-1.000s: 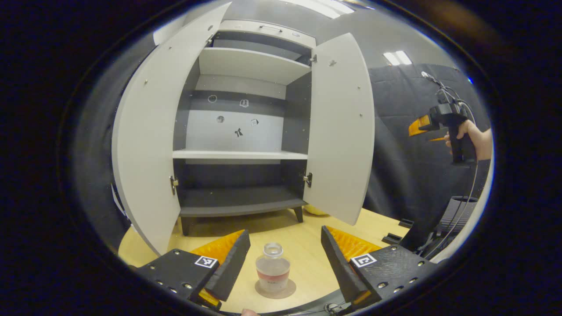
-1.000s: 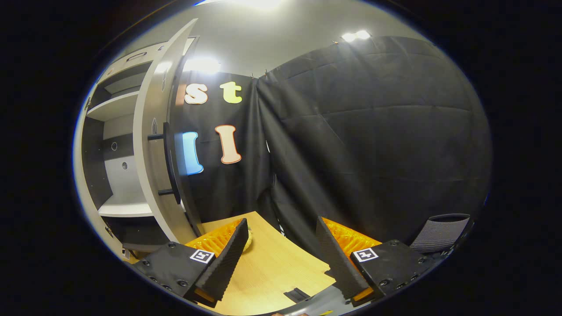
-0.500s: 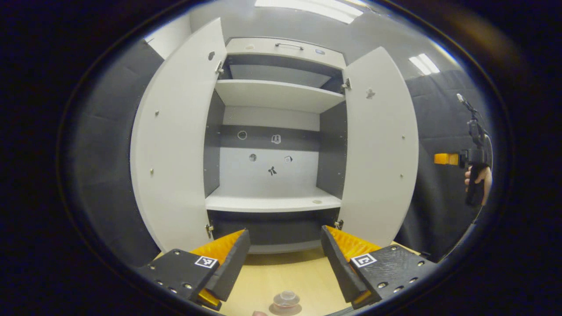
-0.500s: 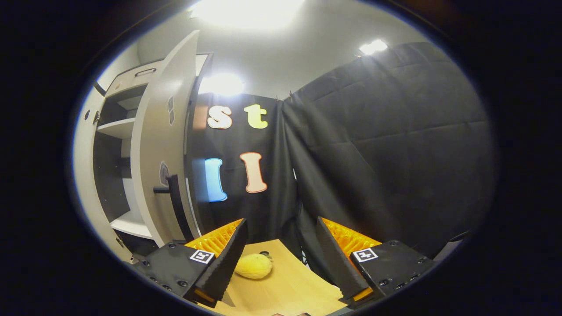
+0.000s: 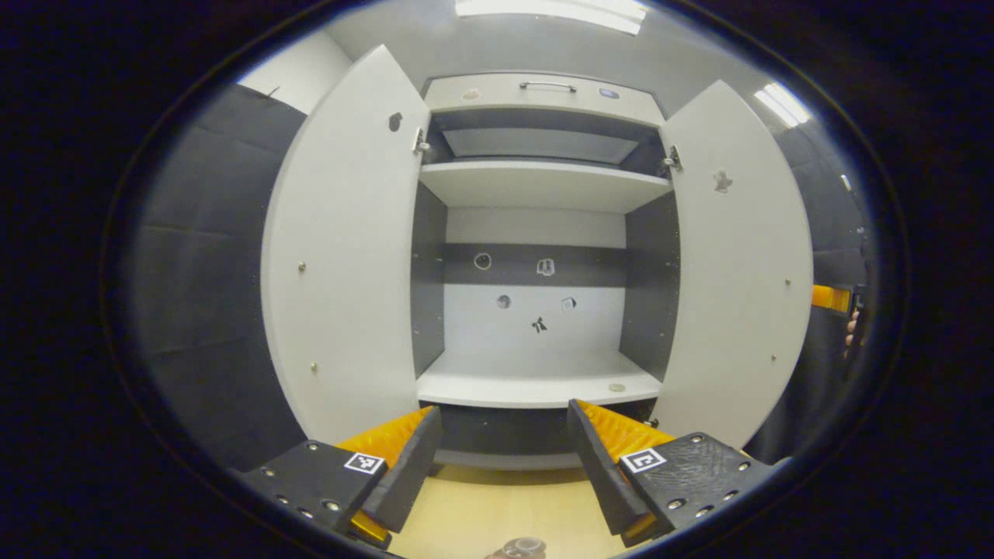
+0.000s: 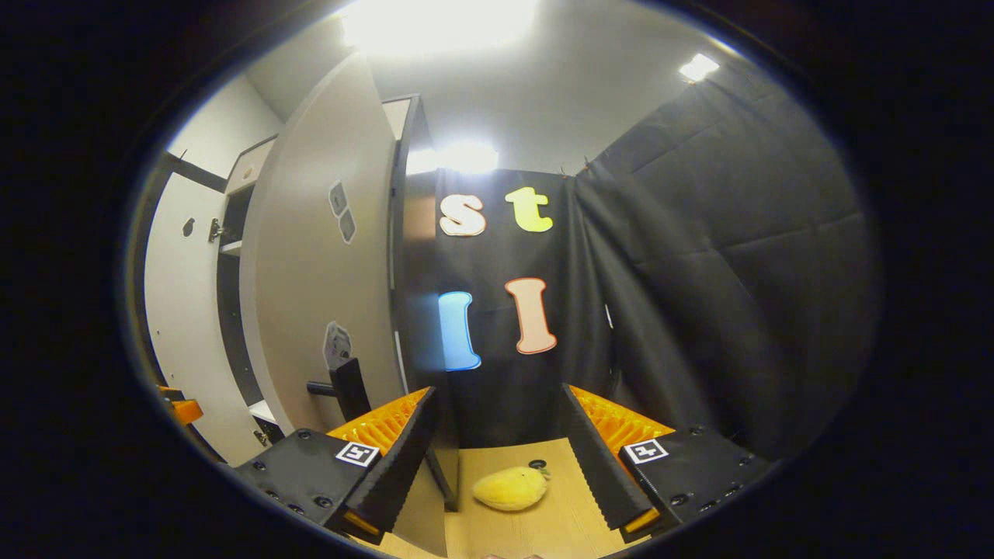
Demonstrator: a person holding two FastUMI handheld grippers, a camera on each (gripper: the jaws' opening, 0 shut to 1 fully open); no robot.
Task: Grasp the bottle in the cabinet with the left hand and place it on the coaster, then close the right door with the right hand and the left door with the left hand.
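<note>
Standing open, two pale grey cabinet doors (image 5: 342,256) flanked three shelves (image 5: 536,380); both hand-held grippers (image 5: 503,458) (image 6: 497,458) gaped, released.

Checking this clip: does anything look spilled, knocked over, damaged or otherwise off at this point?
Nothing stands out. Both cabinet doors, left and right, hang open and look undamaged, and the shelves are bare. The bottle shows just its top at the picture's lower edge. A yellow soft thing lies on the table beside the cabinet.
</note>
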